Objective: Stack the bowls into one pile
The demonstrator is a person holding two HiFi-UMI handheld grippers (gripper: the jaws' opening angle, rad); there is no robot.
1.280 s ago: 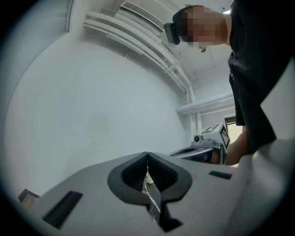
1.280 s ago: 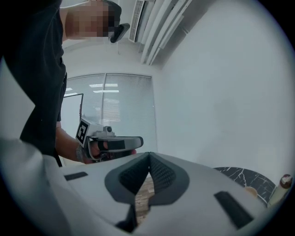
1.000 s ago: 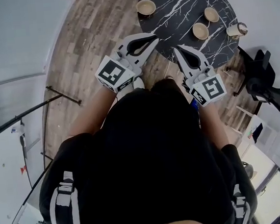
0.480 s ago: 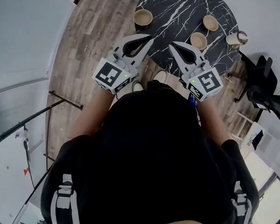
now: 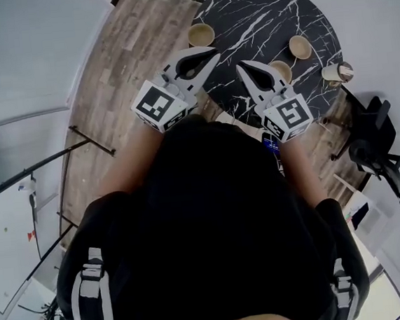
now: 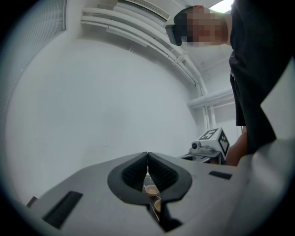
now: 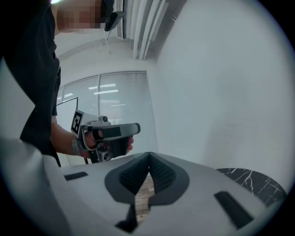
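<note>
Left gripper: jaws together, nothing between them. Right gripper: jaws together, empty. Both point at the near edge of the round black white-veined marble surface. 3 tan round bowls stand apart on it, unstacked: first bowl ahead of the left gripper, second bowl just beyond the right gripper, third bowl farther on. Each gripper's cube bears black-and-white square markers.

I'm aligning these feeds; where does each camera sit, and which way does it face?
Head view: on the person's head, steeply down at the marble table; torso, left hand-held gripper, right hand-held gripper show.
Left gripper view: on that gripper, along its shut jaws toward two bowls; torso shows.
Right gripper view: on that gripper, along shut jaws toward the wall; forearm shows.
Shared: each gripper view shows the other gripper.
</note>
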